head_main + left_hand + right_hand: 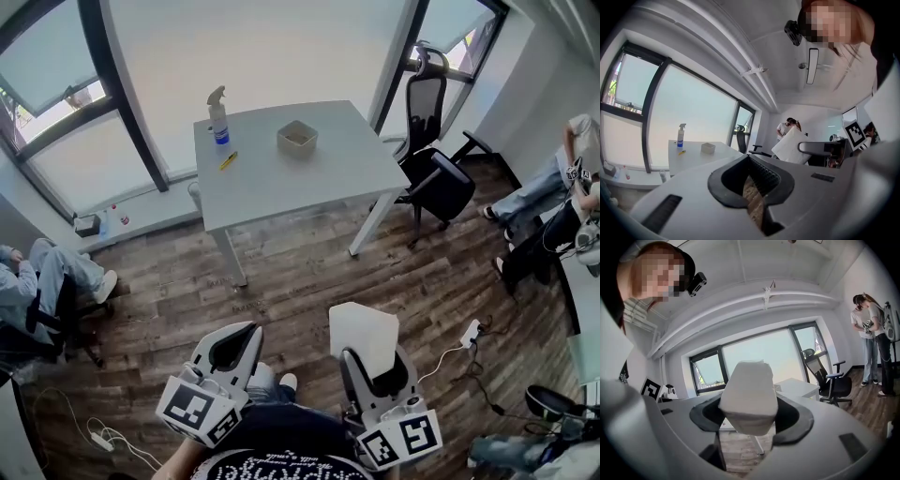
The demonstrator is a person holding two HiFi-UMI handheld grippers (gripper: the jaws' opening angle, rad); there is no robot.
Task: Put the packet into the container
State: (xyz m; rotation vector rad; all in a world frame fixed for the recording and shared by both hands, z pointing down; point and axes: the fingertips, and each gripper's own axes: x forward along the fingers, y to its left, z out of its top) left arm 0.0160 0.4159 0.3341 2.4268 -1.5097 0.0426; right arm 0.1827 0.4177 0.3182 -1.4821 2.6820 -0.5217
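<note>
inventory, from where i stand.

1. left tongs (751, 176): jaws drawn in to a narrow slit with nothing between them. only a strip of the wooden floor (309, 272) shows through the gap.

2. right tongs (377, 368): just beside the left tongs, jaws closed on the packet (749, 394).

3. packet: white and blocky, standing up out of the right tongs past their tips. it is held above the floor, well apart from the counter.

4. counter (281, 183): pale grey, well ahead of both tongs across open floor, set against the windows.

5. container (297, 138): small, open-topped and pale. it stands on the counter, far ahead of the tongs and nearly in line with the gap between them. i cannot tell whether anything is in it.

6. spray bottle (218, 117): upright on the counter, left of the container and apart from it.

7. yellow pen-like thing (229, 160): lies on the counter, just nearer to me than the bottle.

8. office chair (433, 164): black, ahead and to the right of the right tongs, beside the counter.

9. seated person (42, 277): far to the left of the left tongs.

10. other people (562, 202): far to the right of the right tongs.
</note>
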